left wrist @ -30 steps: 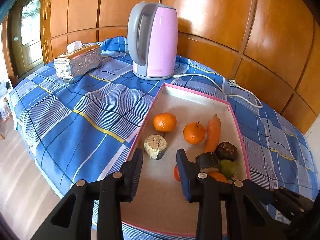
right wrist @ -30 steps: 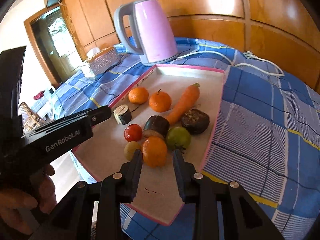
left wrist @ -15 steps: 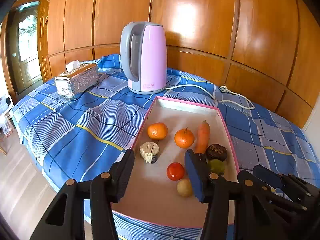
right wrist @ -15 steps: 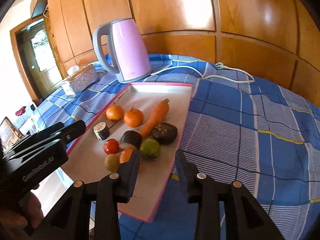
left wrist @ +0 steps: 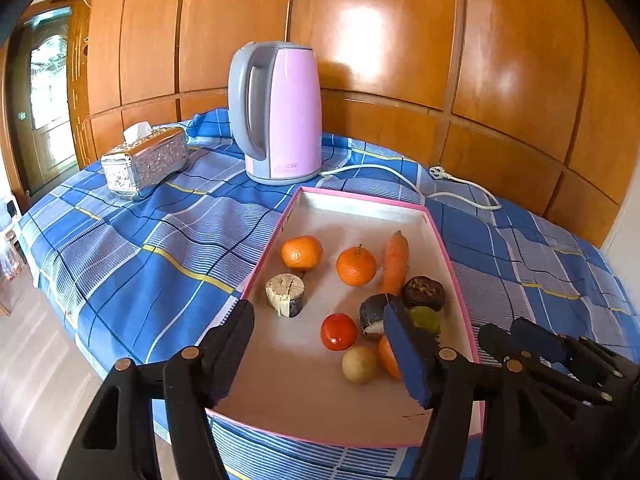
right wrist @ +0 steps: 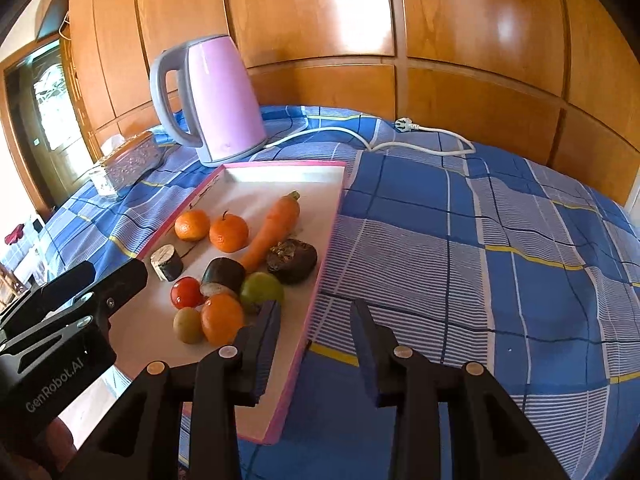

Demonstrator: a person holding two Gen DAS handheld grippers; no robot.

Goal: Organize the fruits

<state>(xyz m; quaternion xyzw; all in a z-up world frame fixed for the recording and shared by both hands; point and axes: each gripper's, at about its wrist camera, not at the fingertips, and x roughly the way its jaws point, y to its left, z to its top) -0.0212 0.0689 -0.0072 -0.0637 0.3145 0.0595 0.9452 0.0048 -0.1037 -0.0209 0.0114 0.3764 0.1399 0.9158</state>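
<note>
Wood panelling runs behind your counter (left wrist: 120, 240), which is draped in a blue plaid cloth, and on it lies a shallow pink-rimmed tray (left wrist: 454, 264) holding the produce. Your left gripper (left wrist: 320, 344) hangs over the tray's near end with its jaws opening and nothing between the pads; the red tomato (left wrist: 338, 331) and a small yellowish fruit (left wrist: 359, 365) lie in the gap as you look along the fingers, while the sawn wood stub (left wrist: 285, 294) sits just ahead of the left finger. Your right gripper (right wrist: 316, 344) is held empty, jaws only a little apart, straddling the tray's right rim, with one finger over the tray floor and the other over the cloth. Just beside its inner finger lie an orange (right wrist: 222, 318) and a green fruit (right wrist: 262, 289), touching a dark cut chunk (right wrist: 223, 273). Farther up the tray sit two tangerines (right wrist: 229, 233), a carrot (right wrist: 272, 226) lying lengthwise, and a dark wrinkled fruit (right wrist: 292, 260) against the rim. Behind the tray stand a pink electric kettle (left wrist: 280, 112), its white cord (right wrist: 360, 138) trailing over the cloth, and a silver tissue box (left wrist: 146, 160).
</note>
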